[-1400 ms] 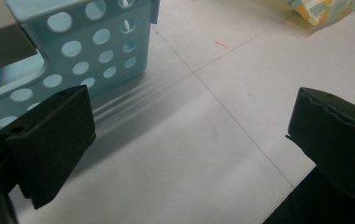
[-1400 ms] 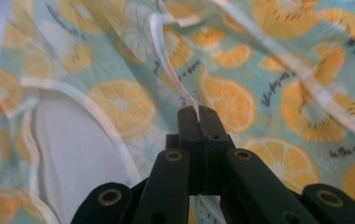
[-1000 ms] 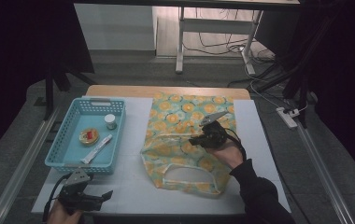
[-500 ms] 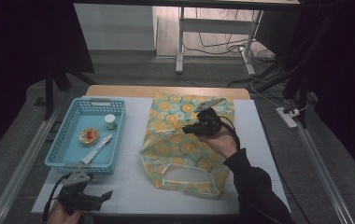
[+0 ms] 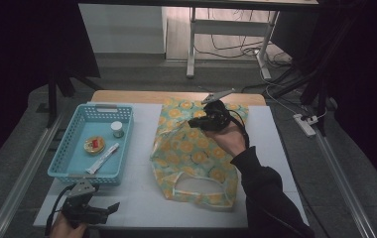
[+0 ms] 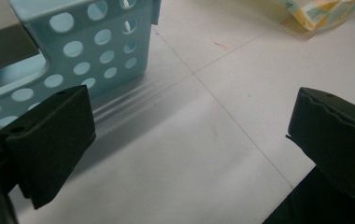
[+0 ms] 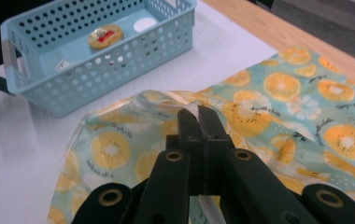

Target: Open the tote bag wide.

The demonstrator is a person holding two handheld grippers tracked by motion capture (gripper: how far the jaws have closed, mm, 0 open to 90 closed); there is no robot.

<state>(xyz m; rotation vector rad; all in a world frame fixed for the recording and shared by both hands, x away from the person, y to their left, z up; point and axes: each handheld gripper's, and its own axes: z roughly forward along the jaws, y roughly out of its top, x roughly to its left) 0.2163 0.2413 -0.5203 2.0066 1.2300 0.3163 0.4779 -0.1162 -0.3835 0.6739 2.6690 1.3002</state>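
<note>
Fabric bag (image 5: 196, 153): it is lying flat on the white table cover (image 5: 142, 193), right of the basket, printed with orange slices on pale green; its handle opening is facing the person's side, and its left edge is being lifted into a raised fold.
Bag in right gripper view (image 7: 278, 107): the cloth is rising in a peak at the jaw tips, with a thin layer of it running between the two jaws.
Right gripper (image 5: 202, 120): the person's right hand (image 5: 231, 139) is holding it above the bag's upper middle, pointing toward the basket; its jaws are standing pressed together, pinching the bag's fabric.
Right gripper, own view (image 7: 198, 116): the two black jaws are meeting along their length, with cloth caught at the tips.
Left gripper (image 5: 108, 208): it is resting low at the near left corner of the table, just in front of the basket, well apart from the bag.
Left gripper, own view (image 6: 189, 135): the jaws are standing wide apart, with bare table cover between them; it is gripping nothing.
Blue basket (image 5: 60, 161): it is sitting left of the bag, containing a small white-capped jar (image 5: 117, 129), a round yellow tin (image 5: 94, 145) and a white tube (image 5: 102, 158).
</note>
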